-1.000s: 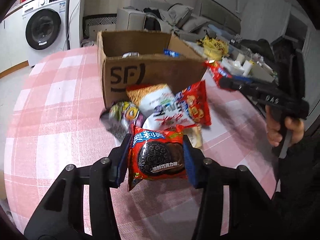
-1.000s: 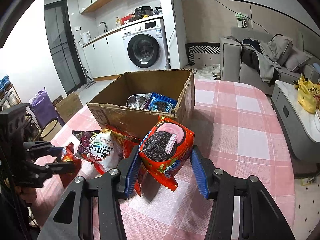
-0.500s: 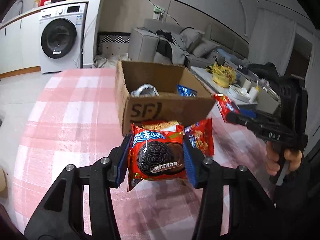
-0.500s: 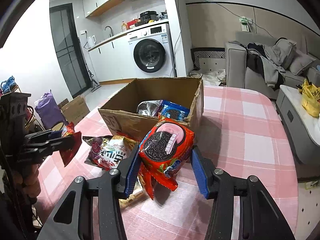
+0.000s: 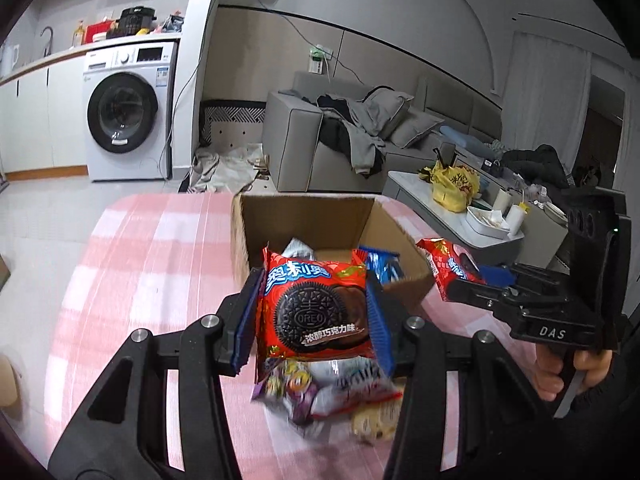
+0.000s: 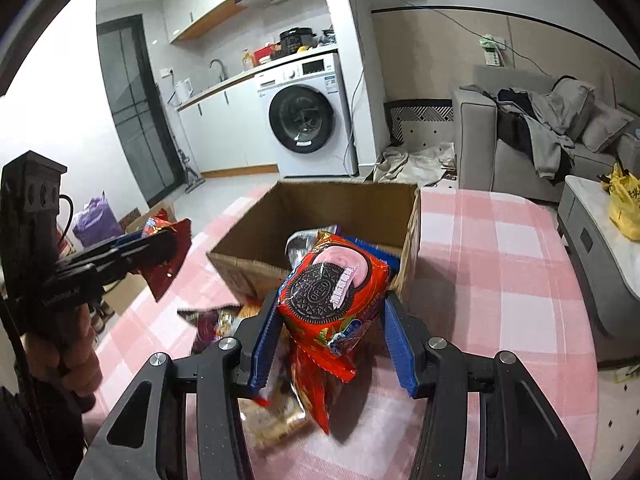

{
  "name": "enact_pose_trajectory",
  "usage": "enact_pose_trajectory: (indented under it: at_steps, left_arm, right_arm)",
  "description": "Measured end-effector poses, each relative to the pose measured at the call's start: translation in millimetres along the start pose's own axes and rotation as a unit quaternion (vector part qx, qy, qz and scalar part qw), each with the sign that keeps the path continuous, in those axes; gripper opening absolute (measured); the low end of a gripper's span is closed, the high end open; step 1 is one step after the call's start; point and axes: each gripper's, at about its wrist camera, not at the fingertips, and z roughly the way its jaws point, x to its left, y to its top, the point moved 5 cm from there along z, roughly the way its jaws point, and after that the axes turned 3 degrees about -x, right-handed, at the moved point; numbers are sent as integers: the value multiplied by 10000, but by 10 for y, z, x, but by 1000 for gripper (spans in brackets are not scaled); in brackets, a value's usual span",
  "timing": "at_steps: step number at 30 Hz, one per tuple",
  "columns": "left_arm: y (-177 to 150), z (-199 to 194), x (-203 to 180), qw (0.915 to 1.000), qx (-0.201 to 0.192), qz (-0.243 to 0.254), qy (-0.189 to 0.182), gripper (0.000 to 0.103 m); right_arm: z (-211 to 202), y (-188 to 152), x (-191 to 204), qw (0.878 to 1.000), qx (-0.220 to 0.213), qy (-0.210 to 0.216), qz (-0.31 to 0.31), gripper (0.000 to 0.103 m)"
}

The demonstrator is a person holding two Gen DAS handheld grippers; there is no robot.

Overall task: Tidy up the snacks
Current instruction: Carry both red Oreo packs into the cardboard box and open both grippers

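My left gripper (image 5: 313, 312) is shut on a red chocolate Oreo pack (image 5: 316, 320), held up in front of the open cardboard box (image 5: 304, 216). In the right wrist view, my right gripper (image 6: 333, 306) is shut on a red Oreo pack with pink cream (image 6: 334, 292), tilted, just short of the box (image 6: 320, 204). Each gripper shows in the other's view: the right gripper (image 5: 466, 282) beside the box's right corner, the left gripper (image 6: 160, 246) off the box's left side. A silver pack (image 5: 298, 246) and a blue pack (image 5: 382, 268) lie inside the box.
Several loose snack packs (image 5: 332, 396) lie on the pink checked tablecloth (image 5: 140, 280) under the grippers, seen also as a pile of snack packs (image 6: 272, 412) in the right wrist view. A low side table (image 6: 592, 232) stands right of the table; a sofa and washing machine are behind.
Both grippers have risen with their Oreo packs, the left one more. The loose snacks have dropped below the held packs, and the inside of the box has come into view.
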Motion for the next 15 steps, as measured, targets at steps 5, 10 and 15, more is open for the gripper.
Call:
enact_pose_trajectory:
  at_steps: [5, 10, 15]
  left_arm:
    - [192, 178, -76, 9998, -138, 108, -9, 45]
    - [300, 448, -134, 9999, -91, 131, 40, 45]
    - [385, 702, -154, 9998, -58, 181, 38, 45]
  right_arm:
    - [50, 142, -27, 9997, -176, -6, 173, 50]
    - [199, 240, -99, 9991, -172, 115, 383, 50]
    - [297, 322, -138, 9987, -201, 139, 446, 50]
